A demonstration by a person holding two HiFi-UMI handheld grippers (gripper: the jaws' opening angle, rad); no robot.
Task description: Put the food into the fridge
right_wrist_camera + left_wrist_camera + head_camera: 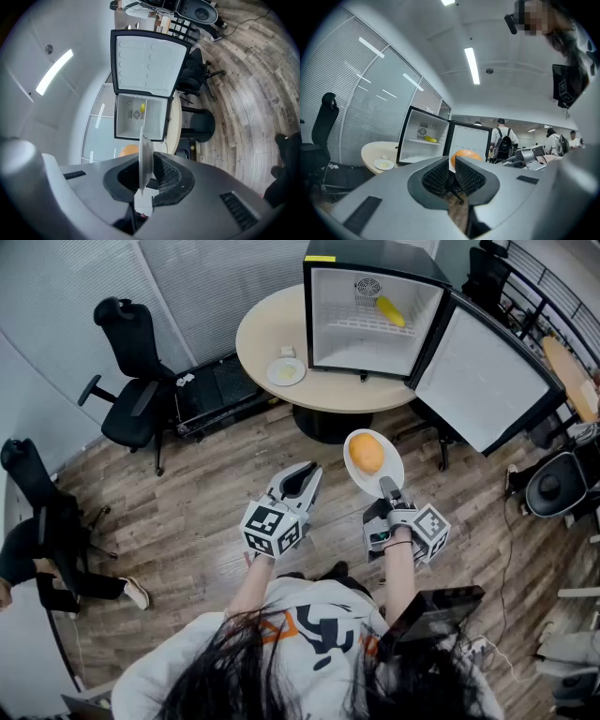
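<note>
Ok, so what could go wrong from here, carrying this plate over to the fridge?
1. The right tool clamps only the rim of the plate, so the plate could tip and the round orange food could roll off.
2. In the fridge, a yellow item already lies on the shelf; the plate might knock it.
3. The open door stands to the right of the path and could get bumped.

**Colours in front of you**

The plate (395, 465) you carry is white, and the food (367, 454) on it is orange. At top centre, the fridge (370, 251) is black outside and white inside, with a yellow item (391, 311) in it. The table (267, 334) is beige, and the floor (206, 502) is brown wood-grain planks.
</note>
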